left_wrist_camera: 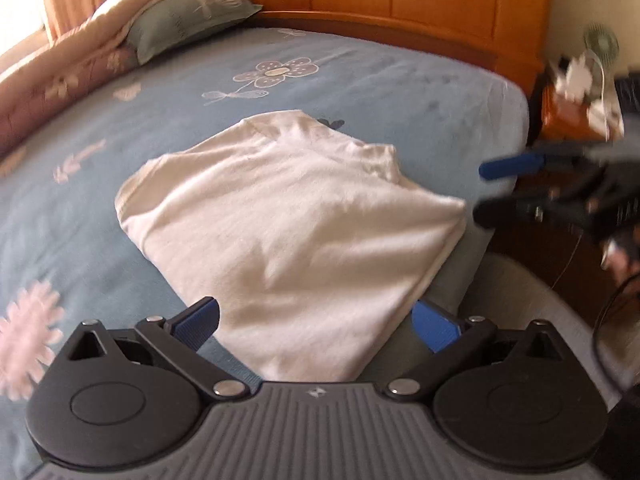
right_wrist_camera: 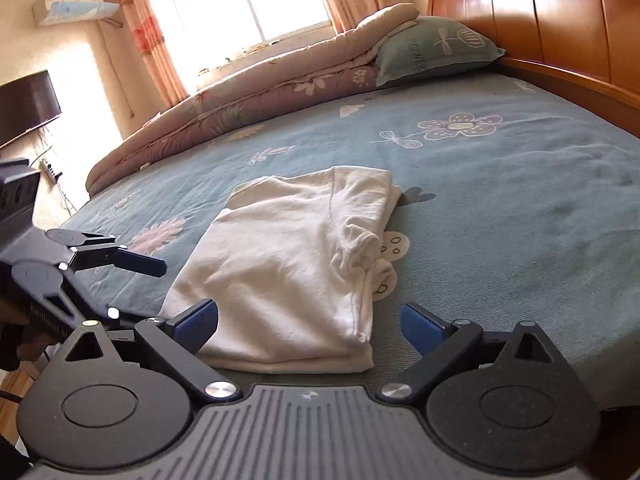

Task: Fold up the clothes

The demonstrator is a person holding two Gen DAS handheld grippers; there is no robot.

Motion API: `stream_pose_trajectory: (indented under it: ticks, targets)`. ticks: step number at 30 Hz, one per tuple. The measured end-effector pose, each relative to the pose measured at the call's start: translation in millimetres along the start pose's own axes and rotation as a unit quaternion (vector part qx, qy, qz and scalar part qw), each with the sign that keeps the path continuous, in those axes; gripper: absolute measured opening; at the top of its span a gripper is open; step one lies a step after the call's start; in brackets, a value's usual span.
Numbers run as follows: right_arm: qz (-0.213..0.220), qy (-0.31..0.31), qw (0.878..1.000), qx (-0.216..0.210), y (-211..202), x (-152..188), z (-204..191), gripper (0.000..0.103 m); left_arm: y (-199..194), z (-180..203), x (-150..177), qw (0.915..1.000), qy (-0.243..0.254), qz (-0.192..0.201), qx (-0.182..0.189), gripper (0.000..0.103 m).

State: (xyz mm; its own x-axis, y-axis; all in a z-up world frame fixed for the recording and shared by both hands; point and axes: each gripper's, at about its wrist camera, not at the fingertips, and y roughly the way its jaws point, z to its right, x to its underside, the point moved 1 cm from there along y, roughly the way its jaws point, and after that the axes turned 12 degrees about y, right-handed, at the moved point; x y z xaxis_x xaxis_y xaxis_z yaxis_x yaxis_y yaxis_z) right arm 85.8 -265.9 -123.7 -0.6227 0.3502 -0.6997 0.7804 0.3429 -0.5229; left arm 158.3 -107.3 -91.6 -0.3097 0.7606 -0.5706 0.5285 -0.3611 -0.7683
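A white garment (left_wrist_camera: 280, 216), folded into a rough rectangle, lies flat on the blue flowered bed sheet (left_wrist_camera: 100, 184). In the left wrist view my left gripper (left_wrist_camera: 316, 324) is open just in front of the garment's near edge, holding nothing. My right gripper (left_wrist_camera: 492, 190) is open too and hovers blurred past the garment's right corner, off the bed's edge. From the right wrist view, the right gripper (right_wrist_camera: 310, 324) stands wide at the folded garment's (right_wrist_camera: 288, 264) near end. One blue finger (right_wrist_camera: 138, 263) of the left gripper shows at the garment's left.
A rolled quilt (right_wrist_camera: 240, 96) and a green pillow (right_wrist_camera: 432, 48) lie at the bed's far side against the wooden headboard (right_wrist_camera: 540, 12). A nightstand (left_wrist_camera: 572, 116) with a small fan and clutter stands off the bed's right corner. Blue sheet (right_wrist_camera: 520, 200) stretches right of the garment.
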Motion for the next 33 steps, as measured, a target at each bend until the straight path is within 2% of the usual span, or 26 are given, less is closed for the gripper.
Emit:
stream_pose_trajectory:
  ticks: [3, 6, 11, 14, 19, 22, 26, 29, 33]
  targets:
    - [0.006, 0.002, 1.000, 0.004, -5.1, 0.8, 2.7, 0.100, 4.7, 16.1, 7.0, 0.9971, 0.064, -0.027, -0.033, 0.102]
    - [0.009, 0.007, 1.000, 0.009, -9.2, 1.5, 5.8, 0.100, 9.3, 19.4, 11.8, 0.9940, 0.082, -0.043, -0.058, 0.100]
    - [0.010, 0.006, 1.000, 0.009, -11.9, 1.2, 6.3, 0.100, 0.6, 12.0, 15.4, 0.9946, 0.066, -0.034, -0.073, 0.100]
    - [0.010, 0.007, 1.000, 0.008, -10.0, 1.3, 6.2, 0.100, 2.4, 6.2, 19.6, 0.9927, 0.070, -0.047, -0.086, 0.101]
    - [0.006, -0.001, 1.000, 0.011, -8.0, 3.2, 3.8, 0.100, 4.9, -5.8, 33.5, 0.9924, 0.054, -0.063, -0.091, 0.102]
    - [0.002, -0.003, 1.000, 0.007, -6.9, 3.3, 4.1, 0.100, 2.1, -14.4, 44.3, 0.9949, 0.021, -0.063, -0.076, 0.102]
    - [-0.006, -0.009, 1.000, -0.028, 2.9, -2.3, -7.2, 0.100, -6.1, -12.6, 44.4, 0.9951, 0.029, -0.059, -0.073, 0.102]
    - [-0.018, -0.020, 0.998, -0.064, 18.2, -6.8, -21.2, 0.100, -13.2, -18.8, 41.5, 0.9965, 0.011, -0.051, -0.066, 0.102]
    - [-0.052, -0.003, 0.996, -0.070, 45.4, -4.5, -25.1, 0.100, -20.2, -29.4, 39.6, 0.9974, -0.020, -0.040, -0.057, 0.102]
